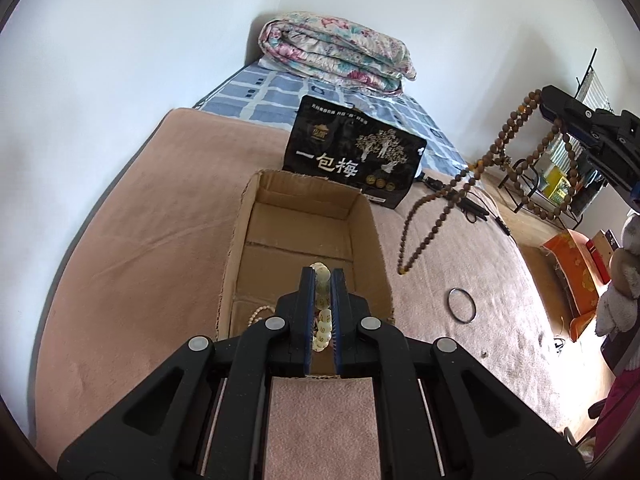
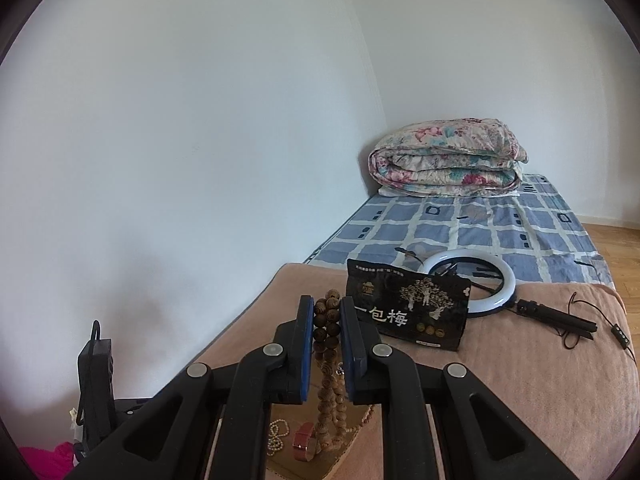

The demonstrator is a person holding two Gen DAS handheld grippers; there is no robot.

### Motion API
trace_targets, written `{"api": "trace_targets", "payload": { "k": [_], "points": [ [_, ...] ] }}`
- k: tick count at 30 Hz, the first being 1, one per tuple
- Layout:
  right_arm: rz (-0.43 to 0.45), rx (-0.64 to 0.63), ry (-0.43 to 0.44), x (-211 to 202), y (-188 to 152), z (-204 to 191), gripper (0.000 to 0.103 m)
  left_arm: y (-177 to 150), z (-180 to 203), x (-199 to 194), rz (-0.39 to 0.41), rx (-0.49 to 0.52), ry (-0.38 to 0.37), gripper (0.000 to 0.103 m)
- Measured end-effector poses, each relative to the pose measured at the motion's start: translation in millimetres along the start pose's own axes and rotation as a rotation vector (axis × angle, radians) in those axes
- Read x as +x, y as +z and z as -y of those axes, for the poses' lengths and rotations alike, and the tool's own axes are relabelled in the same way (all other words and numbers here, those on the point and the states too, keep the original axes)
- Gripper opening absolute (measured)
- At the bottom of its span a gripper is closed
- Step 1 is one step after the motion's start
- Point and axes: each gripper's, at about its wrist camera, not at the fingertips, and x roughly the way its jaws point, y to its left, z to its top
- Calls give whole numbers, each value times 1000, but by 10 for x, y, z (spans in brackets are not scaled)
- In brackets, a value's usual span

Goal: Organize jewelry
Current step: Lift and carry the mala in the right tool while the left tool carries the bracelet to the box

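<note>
Left gripper (image 1: pixel 322 280) pinches a pale bead bracelet (image 1: pixel 322 300) above the cardboard box (image 1: pixel 244 216); right gripper (image 2: pixel 326 312) clamps limp, swinging wooden beads (image 2: pixel 325 328), probably light; grip several strands together

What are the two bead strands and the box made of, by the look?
Long bead strand in the right gripper: looks like wood, brown with visible grain. Pale bracelet in the left gripper: glossy, translucent cream, maybe stone, glass or resin. Box: plain brown corrugated cardboard, matte, frayed edges.
</note>
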Motion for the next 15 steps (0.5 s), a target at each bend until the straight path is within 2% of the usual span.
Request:
{"api": "trace_targets", "payload": {
  "k": [15],
  "points": [
    [-124,6,28,823,-318,19,11,43,-100,353,-55,-18,32,5]
  ]
}}
